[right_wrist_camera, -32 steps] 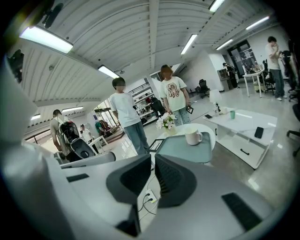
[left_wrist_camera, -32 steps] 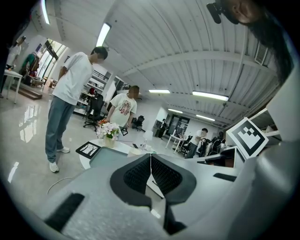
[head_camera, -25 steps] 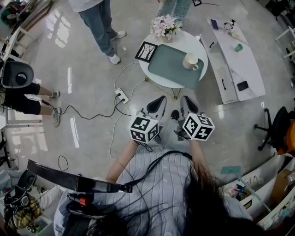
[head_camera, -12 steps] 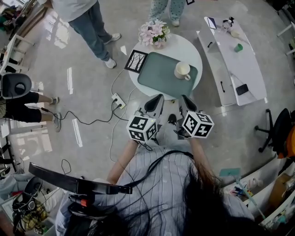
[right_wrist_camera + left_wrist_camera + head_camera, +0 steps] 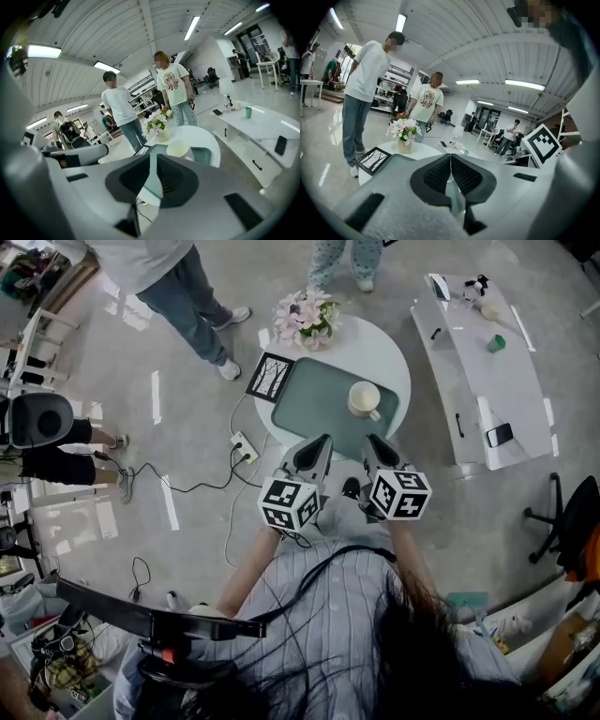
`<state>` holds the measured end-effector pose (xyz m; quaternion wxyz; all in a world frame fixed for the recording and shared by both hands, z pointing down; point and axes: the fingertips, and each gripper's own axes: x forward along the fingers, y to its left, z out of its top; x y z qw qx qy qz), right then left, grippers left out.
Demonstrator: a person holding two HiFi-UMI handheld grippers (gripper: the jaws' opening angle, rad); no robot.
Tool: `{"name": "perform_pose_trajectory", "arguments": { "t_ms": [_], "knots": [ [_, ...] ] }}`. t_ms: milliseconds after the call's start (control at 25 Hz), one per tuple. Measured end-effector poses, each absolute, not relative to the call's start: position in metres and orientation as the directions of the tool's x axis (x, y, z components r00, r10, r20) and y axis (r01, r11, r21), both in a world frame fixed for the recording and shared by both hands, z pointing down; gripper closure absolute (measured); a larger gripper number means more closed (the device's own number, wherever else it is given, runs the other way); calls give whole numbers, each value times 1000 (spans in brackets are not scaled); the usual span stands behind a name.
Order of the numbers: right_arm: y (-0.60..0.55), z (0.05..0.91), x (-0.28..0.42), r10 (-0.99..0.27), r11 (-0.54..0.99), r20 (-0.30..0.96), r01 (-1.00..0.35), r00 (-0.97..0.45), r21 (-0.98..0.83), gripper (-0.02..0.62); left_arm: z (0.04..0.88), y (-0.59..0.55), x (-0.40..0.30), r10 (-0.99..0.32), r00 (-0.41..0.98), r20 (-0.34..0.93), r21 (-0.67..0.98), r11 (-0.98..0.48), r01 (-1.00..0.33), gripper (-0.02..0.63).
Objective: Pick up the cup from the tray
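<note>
A cream cup [image 5: 364, 399] with a handle stands upright on the right part of a grey-green tray [image 5: 314, 409], which lies on a round white table [image 5: 384, 357]. My left gripper [image 5: 320, 446] and right gripper [image 5: 377, 445] are held side by side just short of the table's near edge, both shut and empty. In the right gripper view the cup [image 5: 178, 149] shows just beyond the right gripper [image 5: 153, 157], on the tray [image 5: 202, 154]. In the left gripper view the left gripper [image 5: 451, 158] hides the cup.
A vase of flowers [image 5: 305, 317] and a framed picture [image 5: 269, 377] share the table. A long white bench [image 5: 478, 371] with a phone and a green cup stands to the right. Two people [image 5: 173, 273] stand beyond the table. A power strip [image 5: 245, 446] and cables lie on the floor.
The table with the tray and cup has come closer to both grippers in the head view. The grippers stay side by side and shut.
</note>
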<state>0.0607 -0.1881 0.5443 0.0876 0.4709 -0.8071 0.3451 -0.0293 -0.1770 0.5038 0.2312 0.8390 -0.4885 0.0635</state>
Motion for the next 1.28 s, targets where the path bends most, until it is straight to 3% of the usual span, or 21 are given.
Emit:
{"name": "perform_pose_trajectory", "arguments": {
  "t_ms": [560,720,800,1280],
  "knots": [
    [-226,577,80,-620,405,535,-818,-575,-409,542,512,-221,-11,-805,481,347,316,-382,-868,591],
    [-233,581,72,-597,430,520,-791,-611,-435,401,508,-231,-13,-804,482,348,306,-389,-869,591],
    [-236,586,69,-585,441,527,-787,-616,-432,360,510,-234,-14,-799,485,356,306,-391,-868,591],
    [-267,641,65,-517,484,690,-838,-506,-252,219,530,-272,-14,-735,544,404,311,-449,-837,591]
  ]
}}
